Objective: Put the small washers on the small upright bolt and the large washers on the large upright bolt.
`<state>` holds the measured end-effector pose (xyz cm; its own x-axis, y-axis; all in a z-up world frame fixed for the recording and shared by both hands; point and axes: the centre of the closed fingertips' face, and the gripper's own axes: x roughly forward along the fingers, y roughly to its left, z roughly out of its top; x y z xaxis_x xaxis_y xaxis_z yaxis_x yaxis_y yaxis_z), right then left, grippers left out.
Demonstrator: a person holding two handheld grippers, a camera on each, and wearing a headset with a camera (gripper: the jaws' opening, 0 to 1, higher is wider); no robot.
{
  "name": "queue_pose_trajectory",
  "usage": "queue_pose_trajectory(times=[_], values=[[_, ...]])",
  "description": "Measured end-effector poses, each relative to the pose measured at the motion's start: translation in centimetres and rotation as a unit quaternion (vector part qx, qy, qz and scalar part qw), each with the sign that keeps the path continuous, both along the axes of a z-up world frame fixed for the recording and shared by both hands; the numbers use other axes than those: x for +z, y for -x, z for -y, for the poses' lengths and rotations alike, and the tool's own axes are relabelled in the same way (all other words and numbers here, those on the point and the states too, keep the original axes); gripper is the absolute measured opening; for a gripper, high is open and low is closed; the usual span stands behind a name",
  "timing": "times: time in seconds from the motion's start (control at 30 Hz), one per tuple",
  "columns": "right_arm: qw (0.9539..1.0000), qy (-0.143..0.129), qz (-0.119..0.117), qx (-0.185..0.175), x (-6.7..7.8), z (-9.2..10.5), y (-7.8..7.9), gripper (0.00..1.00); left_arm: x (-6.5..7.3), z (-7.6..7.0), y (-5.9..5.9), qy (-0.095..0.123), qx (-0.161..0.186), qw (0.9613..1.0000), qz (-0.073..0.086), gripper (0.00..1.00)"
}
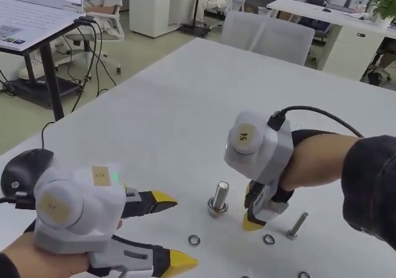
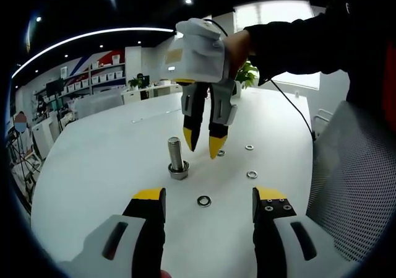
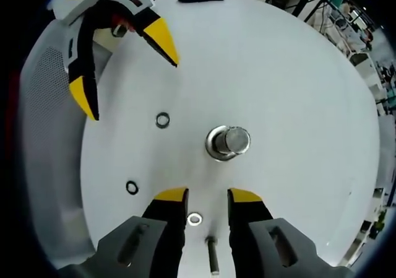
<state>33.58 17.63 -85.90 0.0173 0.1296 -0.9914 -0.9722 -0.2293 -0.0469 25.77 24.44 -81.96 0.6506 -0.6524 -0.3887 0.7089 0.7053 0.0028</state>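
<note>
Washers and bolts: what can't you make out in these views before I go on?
Washer sizes: too small in every view to sort, e.g. the near washer.
Large bolt base: head view, blurred; stacked washers uncountable.
Edge washer: head view, cut off by bottom edge.
Small bolt: right gripper view, one end cut off at the bottom, between the jaws of the right claw.

Open room over the white table [image 1: 185,104] beyond and left of the large upright bolt [image 1: 218,199]. Just right of that bolt, barring that side: the right gripper [image 1: 250,211], tips down, jaws a little apart. Low and flat nearby: washers [image 1: 193,240], a small bolt [image 1: 297,225] on its side. Nearer left: the left gripper [image 1: 174,228], jaws wide. Far left: a mouse [image 1: 25,169].
</note>
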Motion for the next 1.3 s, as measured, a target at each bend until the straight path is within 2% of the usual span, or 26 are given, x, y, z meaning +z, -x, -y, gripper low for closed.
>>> queue_pose_trajectory(times=[0.47, 1.03, 1.3], values=[[0.9994, -0.018, -0.028, 0.006, 0.1, -1.1, 3.2, 0.26, 0.2, -0.1, 0.2, 0.000, 0.002, 1.0000, 0.001, 0.55], [0.9980, -0.023, -0.031, 0.049, 0.0, -3.7, 6.0, 0.26, 0.7, -0.2, 0.5, -0.003, 0.003, 1.0000, 0.005, 0.55], [0.9971, -0.025, -0.028, 0.067, -0.4, -5.0, 6.5, 0.25, 0.6, -0.1, 0.5, -0.003, 0.002, 1.0000, 0.006, 0.55]])
